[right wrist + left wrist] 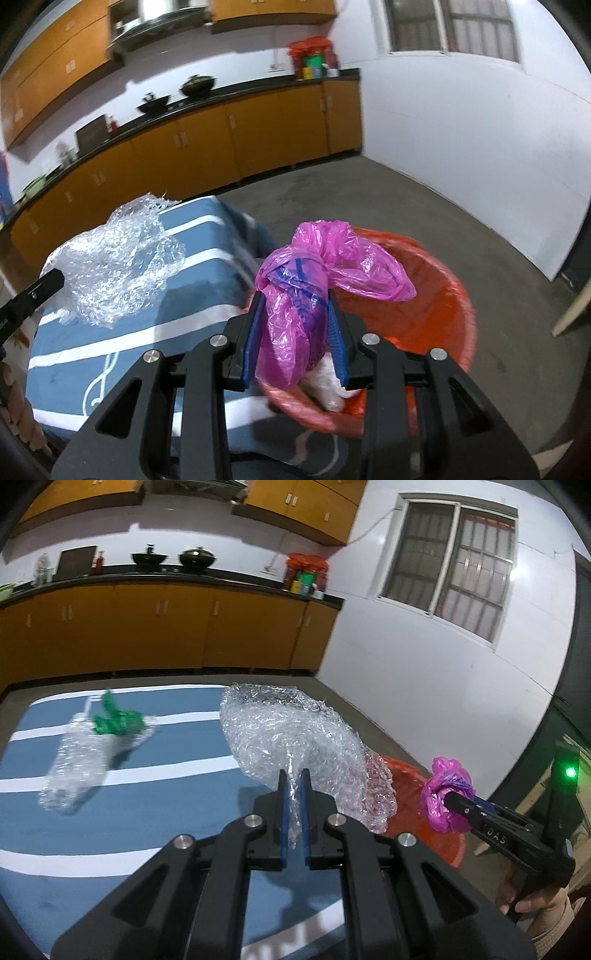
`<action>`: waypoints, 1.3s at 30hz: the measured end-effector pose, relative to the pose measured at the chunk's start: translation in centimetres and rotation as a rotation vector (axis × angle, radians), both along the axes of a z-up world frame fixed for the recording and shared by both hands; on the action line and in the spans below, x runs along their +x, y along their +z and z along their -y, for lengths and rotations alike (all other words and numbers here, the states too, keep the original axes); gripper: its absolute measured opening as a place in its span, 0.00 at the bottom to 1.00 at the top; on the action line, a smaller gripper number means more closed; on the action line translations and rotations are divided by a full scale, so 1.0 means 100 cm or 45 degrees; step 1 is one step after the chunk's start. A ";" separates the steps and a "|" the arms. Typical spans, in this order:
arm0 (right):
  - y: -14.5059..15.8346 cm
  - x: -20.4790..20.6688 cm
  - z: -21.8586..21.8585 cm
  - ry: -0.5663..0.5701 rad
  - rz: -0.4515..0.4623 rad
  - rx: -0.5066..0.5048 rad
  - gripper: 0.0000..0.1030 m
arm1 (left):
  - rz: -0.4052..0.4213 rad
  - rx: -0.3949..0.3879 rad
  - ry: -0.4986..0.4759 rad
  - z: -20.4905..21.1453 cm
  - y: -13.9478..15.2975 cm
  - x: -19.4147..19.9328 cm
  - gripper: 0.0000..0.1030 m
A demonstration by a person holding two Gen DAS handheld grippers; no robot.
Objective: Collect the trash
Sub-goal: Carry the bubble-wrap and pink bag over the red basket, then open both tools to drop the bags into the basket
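2 tongs tilted down: left tongs [294, 775] clamp bubble wrap [288, 731], right tongs [295, 295] clamp pink bag [295, 295].

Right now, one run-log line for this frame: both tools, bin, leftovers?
left tool: shut on bubble wrap | right tool: shut on pink bag | red basin: under pink bag | left on table: plastic bottle, green scrap

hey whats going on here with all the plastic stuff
A person is collecting trash with a hand-held gripper in each hand. The left hand-held gripper is shut on a wad of clear bubble wrap, the right hand-held gripper on a crumpled pink plastic bag, held over the orange basin. A clear plastic bottle and green scrap lie on the blue striped cloth.
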State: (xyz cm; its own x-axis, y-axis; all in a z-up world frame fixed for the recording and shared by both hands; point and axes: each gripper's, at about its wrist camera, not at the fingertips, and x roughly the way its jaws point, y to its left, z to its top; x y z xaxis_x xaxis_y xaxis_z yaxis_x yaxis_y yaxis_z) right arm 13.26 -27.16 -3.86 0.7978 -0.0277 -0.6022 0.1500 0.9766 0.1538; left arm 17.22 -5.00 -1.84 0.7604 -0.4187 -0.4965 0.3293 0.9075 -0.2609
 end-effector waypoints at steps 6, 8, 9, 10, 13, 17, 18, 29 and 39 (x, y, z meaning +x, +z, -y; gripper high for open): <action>-0.002 -0.009 0.029 -0.088 -0.002 0.028 0.32 | -0.012 -0.006 -0.094 0.036 -0.004 0.006 0.07; -0.003 -0.010 0.035 -0.104 -0.005 0.030 0.32 | -0.016 -0.006 -0.125 0.049 -0.006 0.009 0.07; -0.003 -0.010 0.035 -0.110 -0.005 0.032 0.32 | -0.021 -0.006 -0.142 0.056 -0.008 0.010 0.07; -0.004 -0.011 0.037 -0.117 -0.006 0.034 0.32 | -0.024 -0.007 -0.153 0.060 -0.008 0.012 0.07; -0.005 -0.012 0.041 -0.134 -0.008 0.039 0.32 | -0.041 -0.009 -0.189 0.074 -0.012 0.015 0.07; -0.005 -0.008 0.046 -0.155 -0.010 0.047 0.32 | -0.060 -0.006 -0.223 0.090 -0.018 0.022 0.07; -0.005 -0.008 0.048 -0.162 -0.010 0.050 0.32 | -0.065 -0.004 -0.231 0.094 -0.019 0.024 0.07; -0.005 -0.005 0.067 -0.203 0.004 0.081 0.32 | -0.111 0.004 -0.303 0.118 -0.036 0.038 0.07; -0.006 -0.007 0.072 -0.228 0.026 0.089 0.32 | -0.140 0.014 -0.340 0.125 -0.048 0.048 0.07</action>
